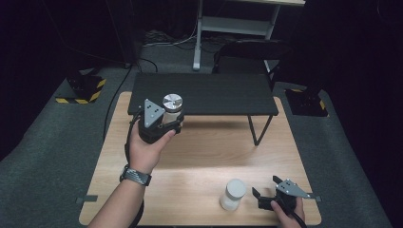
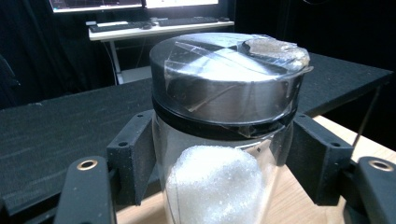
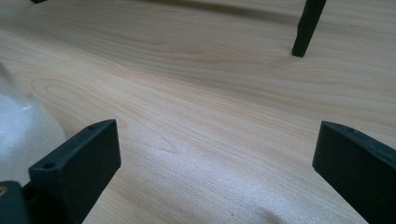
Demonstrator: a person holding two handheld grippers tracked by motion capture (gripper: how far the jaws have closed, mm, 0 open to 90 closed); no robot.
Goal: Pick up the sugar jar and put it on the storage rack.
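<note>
Clamped between the black jaws of the left gripper (image 1: pixel 167 124) is a clear jar (image 2: pixel 219 163), gripped on its body just under the lid so that the cap stays free and the vessel is kept upright. It is held above the wooden table (image 1: pixel 199 156), at the left, just in front of the near edge of the low black shelf (image 1: pixel 204 92), a height that would suit a placement on that raised surface. The jar's wall is smooth and transparent, with a white, grainy, foam-like filling (image 2: pixel 215 182) seen inside. Its lid (image 2: pixel 224 79) is a round, brushed-metal disc with a dark band below the rim, and clear tape is stretched across the top. The shelf top is matte and finely textured, carried on thin black legs.

At the near right, the right gripper (image 1: pixel 267 192) is rested low on the table with its jaws spread wide and nothing between them. A second jar (image 1: pixel 233 194), white and cylindrical with a rounded cap, is stood just to the left of it, apart from the jaws. The tabletop is pale, satin-finished wood with a visible grain.
</note>
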